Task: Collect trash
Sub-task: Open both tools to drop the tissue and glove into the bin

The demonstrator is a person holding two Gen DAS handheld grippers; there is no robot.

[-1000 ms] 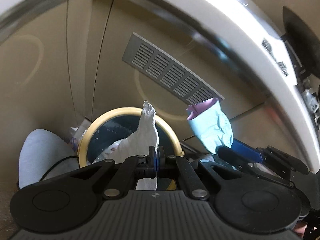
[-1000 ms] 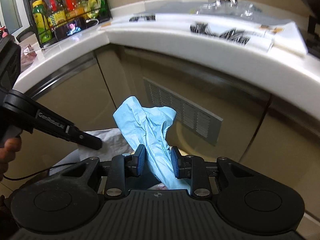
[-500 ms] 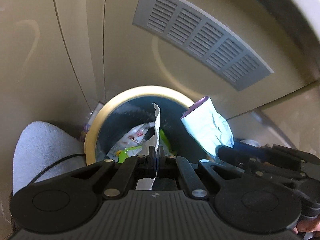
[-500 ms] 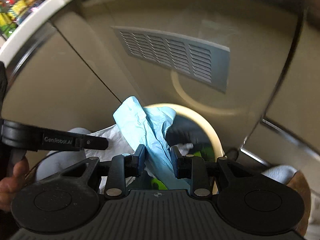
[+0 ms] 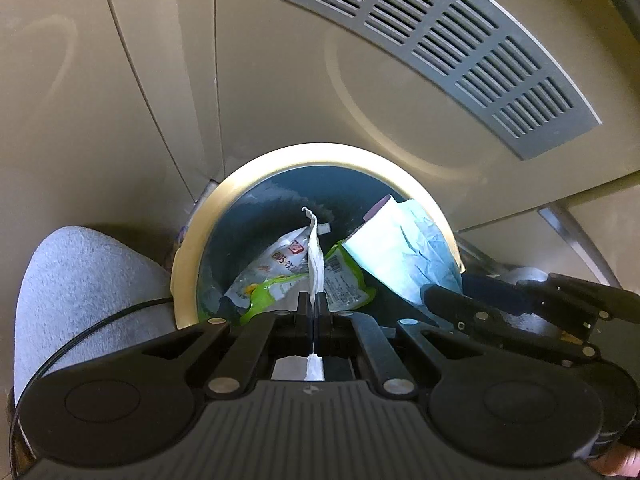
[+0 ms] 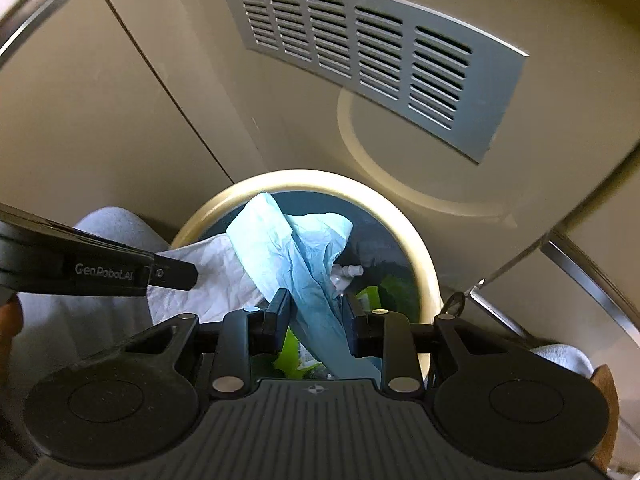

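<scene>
Two grippers are seen over one round waste bin, view by view.

From the left wrist camera, the left gripper [image 5: 314,307] is pointed steeply down at the bin [image 5: 200,240], whose cream rim rings a dark inside. Its jaws are pressed together on a thin white paper napkin [image 5: 315,248], seen edge-on, which rises from between the fingertips over the bin's mouth. Inside the bin, a white printed wrapper [image 5: 280,258] and a green snack wrapper [image 5: 340,280] are seen lying. At the right, a crumpled light-blue paper [image 5: 396,252] is held over the bin's right rim by the right gripper [image 5: 444,300], which enters from the right edge. A grey-clad knee [image 5: 80,292] is seen left of the bin, and a slatted grey vent [image 5: 452,44] is set in the beige cabinet front [image 5: 120,80] behind.

From the right wrist camera, the right gripper [image 6: 316,312] is held narrowly apart, with the light-blue paper [image 6: 292,252] clamped between its pads and standing up over the bin [image 6: 416,256]. The left gripper [image 6: 176,276] comes in from the left, with the white napkin [image 6: 208,280] hanging from it beside the blue paper. Green wrappers [image 6: 372,292] are visible deep in the bin.
</scene>
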